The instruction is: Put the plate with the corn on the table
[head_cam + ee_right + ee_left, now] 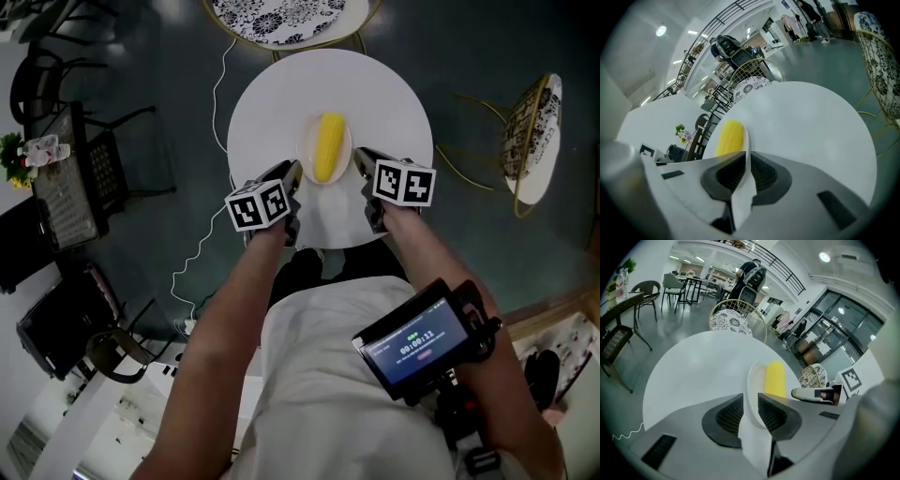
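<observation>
A yellow corn cob (328, 145) lies on a small white plate (306, 150) over the middle of the round white table (272, 103). My left gripper (296, 173) is shut on the plate's left rim, and my right gripper (360, 157) is shut on its right rim. In the left gripper view the plate (754, 380) runs between the jaws of the left gripper (751, 404), with the corn (776, 378) beyond. The right gripper view shows the right gripper (746, 168) clamping the plate's edge (746, 140) beside the corn (729, 137). I cannot tell whether the plate touches the table.
A patterned round chair (281, 19) stands behind the table and another (530, 141) to the right. Dark chairs and a dark table (66, 178) are at the left. A white cable (211, 234) runs over the floor. A screen device (417, 347) hangs at the person's chest.
</observation>
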Demonstrator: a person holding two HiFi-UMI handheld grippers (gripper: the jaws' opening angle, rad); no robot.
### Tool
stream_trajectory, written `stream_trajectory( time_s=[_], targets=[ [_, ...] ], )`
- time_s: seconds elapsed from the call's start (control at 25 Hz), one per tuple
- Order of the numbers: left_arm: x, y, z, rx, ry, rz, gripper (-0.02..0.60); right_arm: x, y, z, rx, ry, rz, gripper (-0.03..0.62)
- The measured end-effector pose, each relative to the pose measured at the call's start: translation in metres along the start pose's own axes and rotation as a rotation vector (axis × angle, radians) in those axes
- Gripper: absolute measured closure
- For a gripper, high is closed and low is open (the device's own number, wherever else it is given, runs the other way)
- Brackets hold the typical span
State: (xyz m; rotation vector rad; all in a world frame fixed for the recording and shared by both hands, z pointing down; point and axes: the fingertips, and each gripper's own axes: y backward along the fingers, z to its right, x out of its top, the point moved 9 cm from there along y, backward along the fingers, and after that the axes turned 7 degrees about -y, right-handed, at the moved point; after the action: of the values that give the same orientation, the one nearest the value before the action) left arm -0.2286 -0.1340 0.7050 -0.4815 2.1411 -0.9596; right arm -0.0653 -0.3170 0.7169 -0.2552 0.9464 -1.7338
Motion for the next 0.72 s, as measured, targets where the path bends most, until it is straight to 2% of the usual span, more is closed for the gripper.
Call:
stream_trajectory(
  time_s=[0.28,0.32,0.4,0.48,0.64,0.72],
  targets=[
    [-0.013,0.035,0.006,-0.046,-0.034,0.020,0.506,-0.018,0.025,-0.014,0.051,-0.020,0.033,0.562],
    [-0.015,0.042,0.005,-0.051,-0.040,0.024,0.506,-0.021,0.028,-0.018,0.057,-0.019,0.038,0.588],
    [-0.018,0.055,0.003,-0.055,-0.048,0.034,0.509,-0.023,0.033,-0.029,0.076,-0.004,0.045,0.588],
    [-0.022,0.065,0.002,-0.060,-0.055,0.045,0.540,-0.026,0.041,-0.037,0.090,0.011,0.053,0.588],
    [-0.027,0.087,0.003,-0.077,-0.058,0.082,0.549,-0.036,0.062,-0.045,0.097,0.027,0.067,0.588],
    [-0.028,0.098,0.003,-0.087,-0.064,0.100,0.572,-0.040,0.070,-0.049,0.105,0.023,0.080,0.588]
  ],
)
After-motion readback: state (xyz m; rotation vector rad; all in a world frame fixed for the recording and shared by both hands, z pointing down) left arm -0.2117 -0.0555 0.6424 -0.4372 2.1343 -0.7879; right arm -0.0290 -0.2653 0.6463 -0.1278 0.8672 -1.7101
